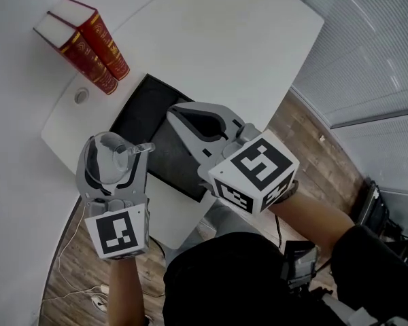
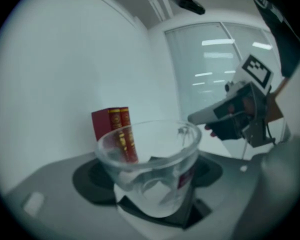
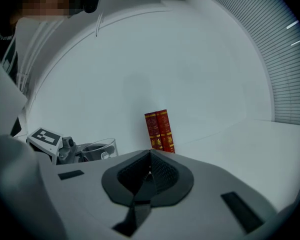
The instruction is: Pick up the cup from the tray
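White tabletop, black tray: left tool, jaws wide, grips the clear cup by its wall, which looks light, stiff, slick and probably breakable; right tool closed, empty.

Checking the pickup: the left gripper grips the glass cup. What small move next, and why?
Probably lift it slightly higher, kept level: the left gripper clamps the glass cup beside the black tray, not on it; the right gripper is shut, empty.
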Tool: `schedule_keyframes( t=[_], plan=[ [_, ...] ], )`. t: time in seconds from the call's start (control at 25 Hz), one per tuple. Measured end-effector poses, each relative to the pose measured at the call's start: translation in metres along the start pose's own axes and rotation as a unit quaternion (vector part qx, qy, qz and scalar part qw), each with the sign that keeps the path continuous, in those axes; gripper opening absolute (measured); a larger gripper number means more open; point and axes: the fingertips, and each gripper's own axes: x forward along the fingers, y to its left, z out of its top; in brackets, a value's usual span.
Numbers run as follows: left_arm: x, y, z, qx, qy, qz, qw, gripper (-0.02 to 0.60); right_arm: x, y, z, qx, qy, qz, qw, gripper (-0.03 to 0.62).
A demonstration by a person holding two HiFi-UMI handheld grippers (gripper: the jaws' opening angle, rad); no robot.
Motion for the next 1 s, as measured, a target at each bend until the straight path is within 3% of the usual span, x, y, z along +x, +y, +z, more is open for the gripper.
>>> schedule_keyframes(
  t=[0.56, 1.0],
  plan=[
    [-0.072, -0.030, 0.037, -0.018, 0.001, 0.043, 0.9989, 0.400, -0.043, 0.027, 0.041, -0.055, -0.035, 0.051, 0.997, 0.012],
    [-0.123, -0.043, 0.061, -0.033, -0.022, 0.075, 0.9964, 0.400, -0.081, 0.037, 0.064, -0.110, -0.050, 0.076, 0.990, 0.012]
  ],
)
